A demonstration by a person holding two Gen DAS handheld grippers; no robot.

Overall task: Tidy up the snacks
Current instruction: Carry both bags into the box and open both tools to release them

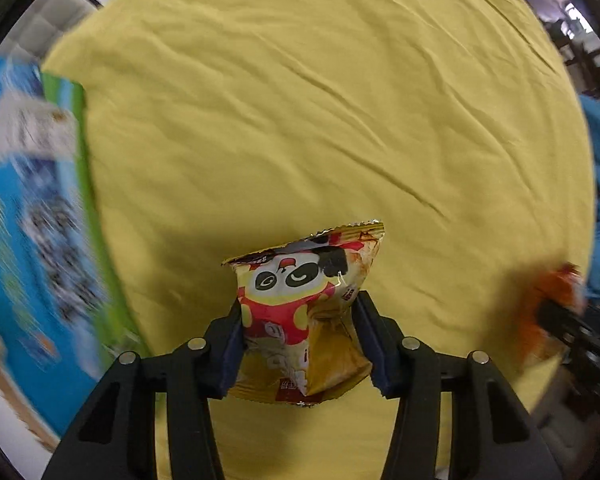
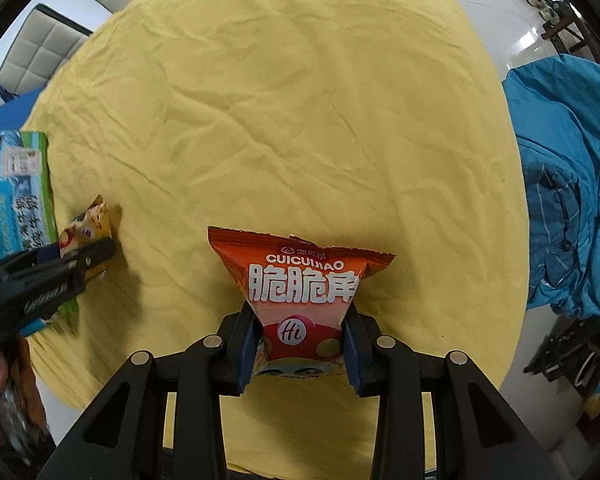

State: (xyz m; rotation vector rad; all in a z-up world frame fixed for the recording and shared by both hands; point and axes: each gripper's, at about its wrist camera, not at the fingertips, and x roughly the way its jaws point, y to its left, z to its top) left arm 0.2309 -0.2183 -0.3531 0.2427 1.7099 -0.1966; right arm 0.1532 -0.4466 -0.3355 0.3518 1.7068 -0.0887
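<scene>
My left gripper (image 1: 300, 344) is shut on a small yellow and red panda snack packet (image 1: 300, 312), held above the yellow cloth. My right gripper (image 2: 302, 344) is shut on an orange-red snack bag (image 2: 300, 280) with white lettering, pinched at its lower half. In the right wrist view the left gripper (image 2: 100, 254) shows at the left edge with the panda packet (image 2: 88, 224) in it. In the left wrist view the orange bag (image 1: 548, 304) is a blur at the right edge. A large blue and green snack pack (image 1: 40, 216) lies at the table's left side.
A round table under a wrinkled yellow cloth (image 2: 300, 120) fills both views. The blue and green pack (image 2: 20, 196) sits at its left rim. Blue fabric (image 2: 572, 184) is heaped to the right of the table. Padded white chairs (image 2: 40, 48) stand beyond the far left edge.
</scene>
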